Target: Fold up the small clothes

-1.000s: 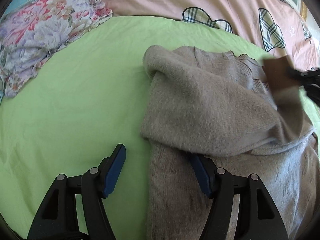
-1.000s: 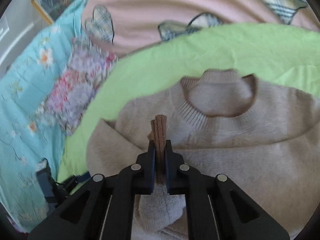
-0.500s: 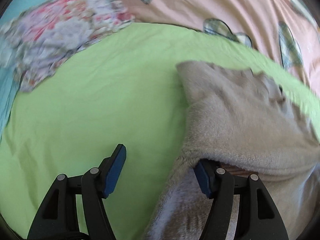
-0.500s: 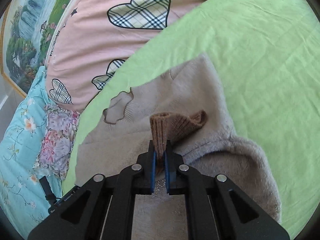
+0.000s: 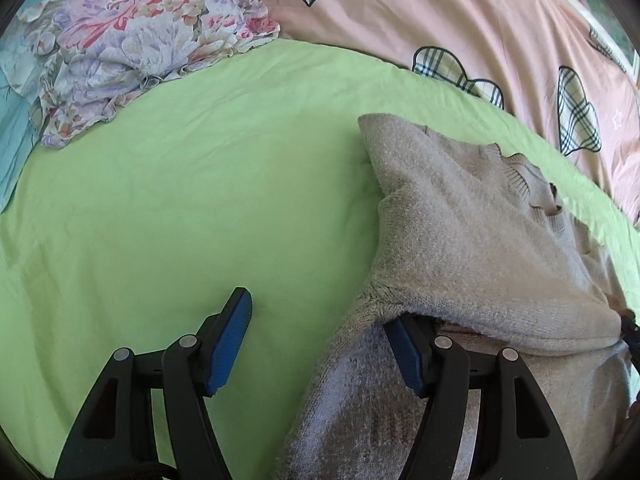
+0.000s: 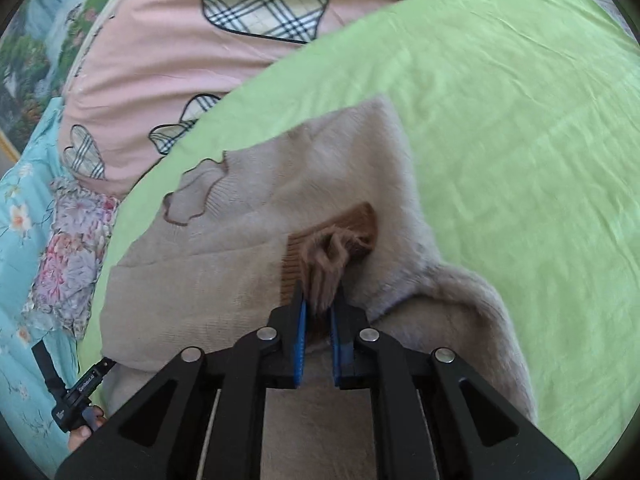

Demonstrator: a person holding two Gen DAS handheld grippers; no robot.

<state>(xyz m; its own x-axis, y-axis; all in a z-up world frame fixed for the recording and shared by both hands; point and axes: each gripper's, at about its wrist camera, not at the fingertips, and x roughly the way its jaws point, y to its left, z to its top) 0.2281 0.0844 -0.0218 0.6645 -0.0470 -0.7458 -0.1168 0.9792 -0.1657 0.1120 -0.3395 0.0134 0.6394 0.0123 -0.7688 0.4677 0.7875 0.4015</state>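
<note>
Fuzzy beige sweater (image 6: 248, 248) on the wrinkly green sheet (image 5: 192, 208), right gripper (image 6: 319, 312) easing open around its ribbed brown cuff (image 6: 332, 236), left gripper (image 5: 320, 340) wide open, holding nothing.

A smooth light-green cotton bedsheet (image 5: 208, 184) covers the bed, faintly creased and brightly lit by daylight. Behind it lies a pale pink quilt with plaid heart patches (image 6: 168, 40). A crumpled floral cloth in purple and red (image 5: 132, 40) rests at the sheet's edge, on a turquoise flowered bedspread (image 6: 20, 240). A landscape painting (image 6: 28, 60) hangs beyond.
</note>
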